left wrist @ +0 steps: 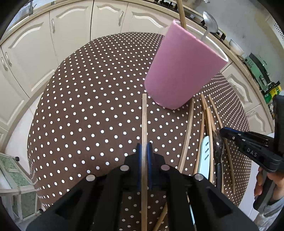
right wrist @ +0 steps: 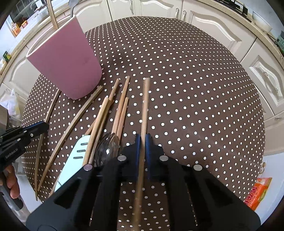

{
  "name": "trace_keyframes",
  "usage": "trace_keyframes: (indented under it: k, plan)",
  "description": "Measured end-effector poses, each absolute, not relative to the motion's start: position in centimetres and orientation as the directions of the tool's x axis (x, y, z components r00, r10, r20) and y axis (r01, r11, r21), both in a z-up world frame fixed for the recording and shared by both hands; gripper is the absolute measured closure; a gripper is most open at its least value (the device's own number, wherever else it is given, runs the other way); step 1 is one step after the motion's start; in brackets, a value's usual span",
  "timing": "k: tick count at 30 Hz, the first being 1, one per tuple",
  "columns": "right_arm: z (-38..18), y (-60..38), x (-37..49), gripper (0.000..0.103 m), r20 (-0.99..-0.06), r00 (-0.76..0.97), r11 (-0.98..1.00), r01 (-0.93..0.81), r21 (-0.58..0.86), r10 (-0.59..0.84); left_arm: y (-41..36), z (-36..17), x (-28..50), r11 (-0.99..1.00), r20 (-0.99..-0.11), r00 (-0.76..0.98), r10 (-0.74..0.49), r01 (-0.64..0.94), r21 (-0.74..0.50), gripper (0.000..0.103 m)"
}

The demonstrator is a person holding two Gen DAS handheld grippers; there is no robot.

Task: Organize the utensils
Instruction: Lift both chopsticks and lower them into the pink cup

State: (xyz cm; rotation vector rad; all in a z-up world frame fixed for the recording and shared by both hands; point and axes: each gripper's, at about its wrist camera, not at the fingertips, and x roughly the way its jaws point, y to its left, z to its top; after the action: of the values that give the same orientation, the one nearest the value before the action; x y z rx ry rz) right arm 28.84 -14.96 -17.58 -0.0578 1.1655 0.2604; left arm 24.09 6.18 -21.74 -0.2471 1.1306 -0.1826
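Both grippers are loaded: the left gripper (left wrist: 144,152) is clamped on a flat wooden stick (left wrist: 144,120), the right gripper (right wrist: 142,142) pinches a round chopstick (right wrist: 145,106). The pink holder (right wrist: 67,60) stands on the dotted tablecloth (right wrist: 195,88), already carrying a metal ladle (left wrist: 210,22) and a wooden handle (left wrist: 182,14). The risk, as I read it: each stick juts far past its jaws, so a tip could catch the rim and tip the holder, or pivot and slip. More chopsticks (right wrist: 122,106) and a white spatula (right wrist: 74,156) wait nearby.
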Motion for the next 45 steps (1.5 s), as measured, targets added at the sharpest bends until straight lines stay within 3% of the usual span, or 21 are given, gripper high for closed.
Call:
trace_keyframes:
  k: [15,23,34,45]
  plan:
    - [-12.4,-21.1,25.3,0.097,-0.713,0.584,0.921,-0.265,0.285,0.388,9.1,-14.9,17.3,0.932,-0.695,0.629,-0.348,0.152,-0.329,0.097]
    - [-8.1,-19.7,21.6,0.097,-0.539,0.679,0.867,-0.376,0.328,0.499,7.0,-9.2,16.3,0.924,-0.520,0.772,-0.366,0.235,-0.301,0.097]
    - [-4.1,-16.8,22.1,0.097,-0.308,0.792,0.830,-0.402,0.386,0.527,5.1,-4.1,18.6,0.913,-0.203,0.913,-0.355,0.291,-0.286,0.097]
    - [-3.5,-16.2,26.5,0.097,-0.153,0.865,0.819,-0.376,0.432,0.478,4.0,-2.7,24.2,0.928,-0.053,0.961,-0.272,0.247,-0.280,0.097]
